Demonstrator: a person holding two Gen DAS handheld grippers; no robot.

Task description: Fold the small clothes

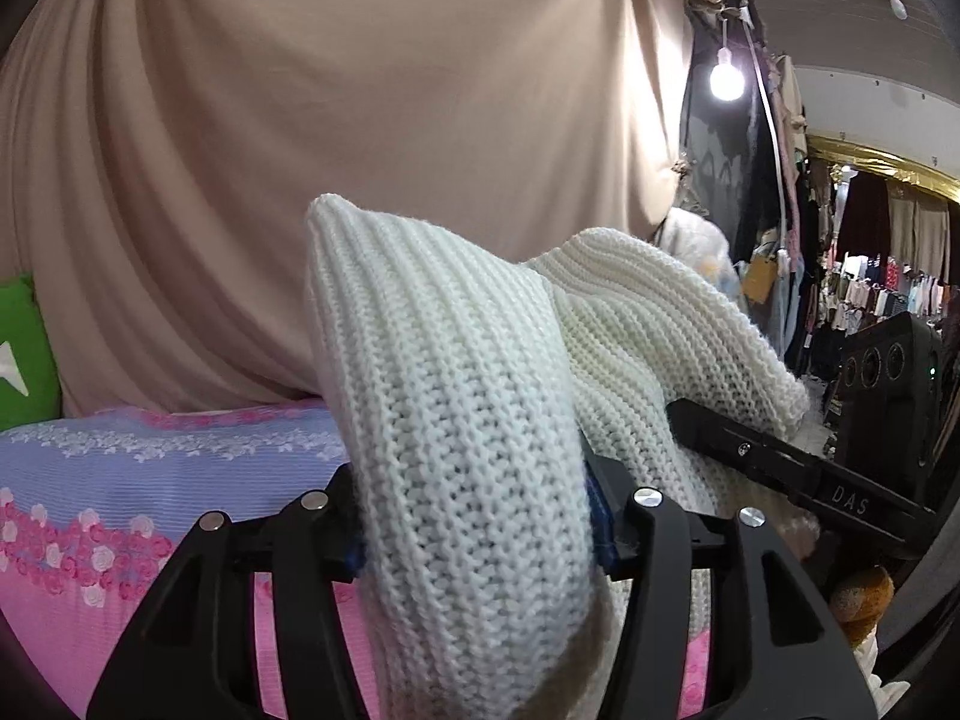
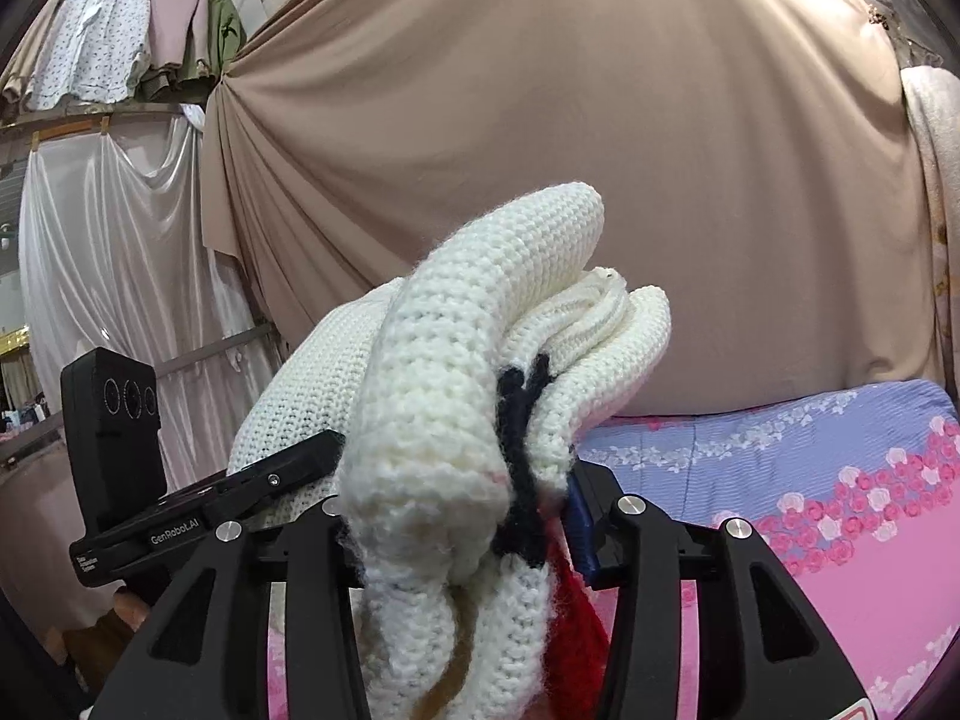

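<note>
A small white knitted garment is held up in the air between both grippers. My left gripper is shut on a thick ribbed fold of it. My right gripper is shut on another bunched part that shows black stitching and a red patch. The right gripper's body reaches into the left wrist view from the right, against the knit. The left gripper's body shows at the left of the right wrist view. The garment hangs above a pink and lilac flowered cloth.
The flowered cloth covers the surface below. A beige curtain hangs close behind it. A green item lies at far left. Hanging clothes, a white drape and a lit bulb stand at the sides.
</note>
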